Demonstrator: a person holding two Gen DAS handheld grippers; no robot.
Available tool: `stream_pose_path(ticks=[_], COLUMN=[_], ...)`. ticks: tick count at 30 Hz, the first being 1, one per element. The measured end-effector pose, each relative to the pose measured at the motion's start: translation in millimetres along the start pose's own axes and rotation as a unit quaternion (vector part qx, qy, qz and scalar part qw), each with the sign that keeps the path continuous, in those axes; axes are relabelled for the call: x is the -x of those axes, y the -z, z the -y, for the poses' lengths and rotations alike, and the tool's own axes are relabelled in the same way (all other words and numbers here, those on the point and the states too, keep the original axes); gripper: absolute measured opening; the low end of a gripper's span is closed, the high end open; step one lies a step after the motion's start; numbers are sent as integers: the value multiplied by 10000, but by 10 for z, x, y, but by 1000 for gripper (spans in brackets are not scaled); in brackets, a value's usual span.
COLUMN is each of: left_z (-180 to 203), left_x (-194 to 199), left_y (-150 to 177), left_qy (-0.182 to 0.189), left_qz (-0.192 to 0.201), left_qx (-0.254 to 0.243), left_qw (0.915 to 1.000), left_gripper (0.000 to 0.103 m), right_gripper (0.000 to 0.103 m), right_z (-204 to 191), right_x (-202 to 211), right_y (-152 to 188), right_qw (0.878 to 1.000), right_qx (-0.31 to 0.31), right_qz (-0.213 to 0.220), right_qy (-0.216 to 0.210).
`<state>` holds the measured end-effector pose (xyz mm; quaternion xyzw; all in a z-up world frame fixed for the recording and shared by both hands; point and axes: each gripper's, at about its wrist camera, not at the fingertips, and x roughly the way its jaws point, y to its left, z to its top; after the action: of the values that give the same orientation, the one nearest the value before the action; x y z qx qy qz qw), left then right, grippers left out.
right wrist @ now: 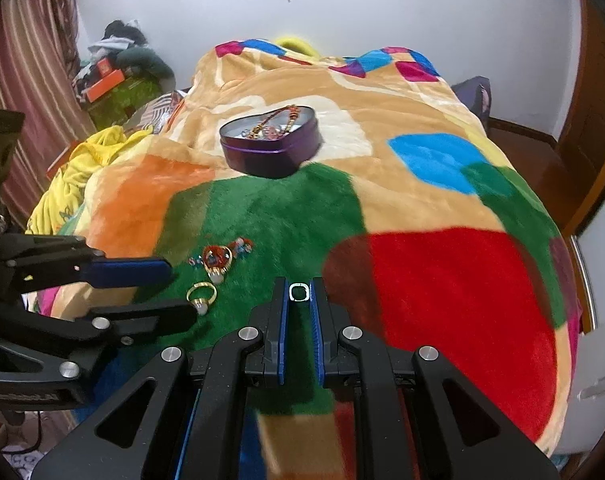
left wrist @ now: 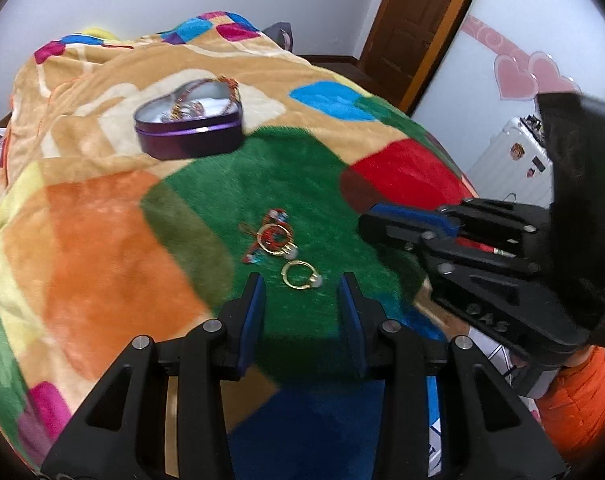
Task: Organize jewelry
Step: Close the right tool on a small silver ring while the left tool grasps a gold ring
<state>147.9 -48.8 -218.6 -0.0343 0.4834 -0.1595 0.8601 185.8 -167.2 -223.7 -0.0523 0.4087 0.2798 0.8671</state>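
Right tongs (right wrist: 299,294) are pinched nearly closed on a small silver ring (right wrist: 299,292), squeezed between the blue pads right at the tips. Left tongs (left wrist: 302,294) are partway open with nothing between them, hanging over the green patch of the bed's blanket (left wrist: 102,220), just short of a gold ring with a pale stone (left wrist: 301,276) that sits at 12 o'clock between the two tips.

Biggest thing first: the bed is covered by that fuzzy patchwork blanket, orange, green, red, blue and tan blocks. On a tan patch, at about 11 o'clock from the left tongs and well apart from them, sits a purple heart-shaped tin (left wrist: 190,128), lid off, with a beaded necklace and some other bits already inside; can't make out exactly what.

Closer in, just past the gold ring, there's a little jumble of jewelry (left wrist: 274,238): a second gold ring lying on red and blue beaded pieces, all touching each other on the green patch.

From the left wrist view the right tongs poke in from 3 o'clock, with an orange sleeve (left wrist: 582,400) behind them. Smallest item is the silver ring.
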Motion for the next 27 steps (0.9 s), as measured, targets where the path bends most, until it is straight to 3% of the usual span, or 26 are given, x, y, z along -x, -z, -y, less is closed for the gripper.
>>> stream_pose_path(ticks=[5,7,15,27], left_z=[46,59,32,-223], left_x=[-106,-109,-16,376], left_y=[26,27,-12,-250], left_qy=[-178,-260,-347,-476], left_qz=[69,127,203,744], left_qx=[-16,-49,-56,152], left_qw=[9998,9996,9992,9960], left_gripper=[34,20,20,20], right_gripper=[9,9,9,9], right_z=[41,32,-41,-157], right_x=[108,136,210,320], right_y=[12,7,-57,-287], right_qw=[9999,9998,9994,9977], right_qx=[-83,-81,-53,123], right_qz=[100,146,337,667], right_qy=[36,58,-1,-17])
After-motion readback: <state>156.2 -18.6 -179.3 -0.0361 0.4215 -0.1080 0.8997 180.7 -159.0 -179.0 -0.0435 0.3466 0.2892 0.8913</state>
